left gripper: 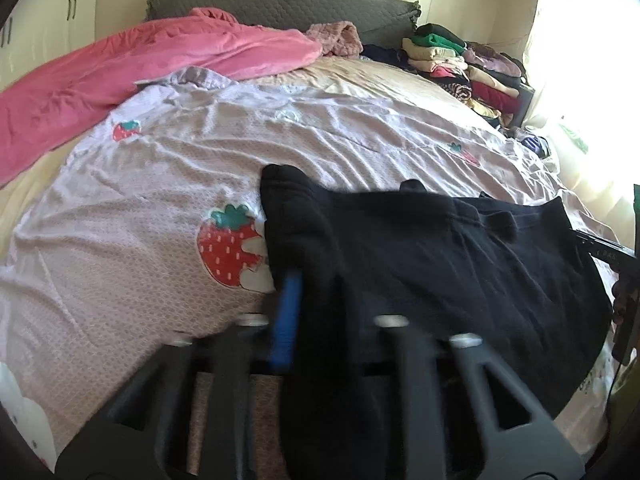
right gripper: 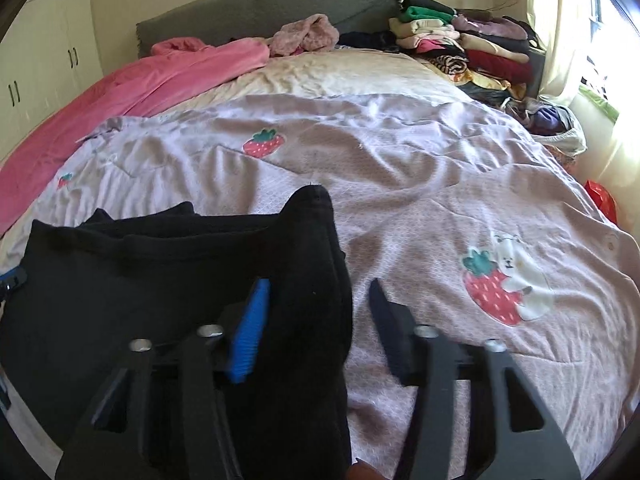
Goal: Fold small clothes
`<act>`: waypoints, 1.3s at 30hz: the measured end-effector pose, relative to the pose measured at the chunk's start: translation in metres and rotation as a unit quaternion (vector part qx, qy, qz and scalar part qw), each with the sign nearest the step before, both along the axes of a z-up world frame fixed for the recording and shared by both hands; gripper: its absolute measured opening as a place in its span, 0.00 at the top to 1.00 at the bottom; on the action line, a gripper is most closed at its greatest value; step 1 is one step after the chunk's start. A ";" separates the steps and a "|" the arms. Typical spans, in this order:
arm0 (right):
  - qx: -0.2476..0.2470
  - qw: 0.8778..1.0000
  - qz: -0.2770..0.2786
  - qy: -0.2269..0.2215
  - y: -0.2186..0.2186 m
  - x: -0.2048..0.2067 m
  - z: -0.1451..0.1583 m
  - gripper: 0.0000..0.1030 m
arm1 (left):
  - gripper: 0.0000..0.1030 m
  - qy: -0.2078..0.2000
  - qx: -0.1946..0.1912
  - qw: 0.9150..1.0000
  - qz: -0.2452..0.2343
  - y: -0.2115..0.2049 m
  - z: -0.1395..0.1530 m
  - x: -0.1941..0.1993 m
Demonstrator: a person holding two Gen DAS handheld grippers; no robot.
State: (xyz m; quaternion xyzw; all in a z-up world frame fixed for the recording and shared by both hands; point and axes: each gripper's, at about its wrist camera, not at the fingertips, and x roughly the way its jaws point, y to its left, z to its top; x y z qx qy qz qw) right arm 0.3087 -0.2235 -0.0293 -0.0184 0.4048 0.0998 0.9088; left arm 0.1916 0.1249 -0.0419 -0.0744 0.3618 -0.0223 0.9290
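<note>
The left gripper (left gripper: 316, 280) pinches the black garment (left gripper: 460, 256) on the strawberry quilt (left gripper: 160, 168). The right gripper (right gripper: 316, 300) is spread apart around its right edge.

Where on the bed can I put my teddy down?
The lilac strawberry sheet is bare between the black garment and the pink blanket, and right of the garment by the strawberry-and-bear patch. The far right corner is crowded with a pile of folded clothes.
</note>
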 end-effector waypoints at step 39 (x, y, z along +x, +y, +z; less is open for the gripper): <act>0.031 0.998 -0.022 -0.042 0.007 -0.029 0.034 0.49 | 0.65 -0.020 -0.022 0.996 -0.084 -0.050 0.029 -0.025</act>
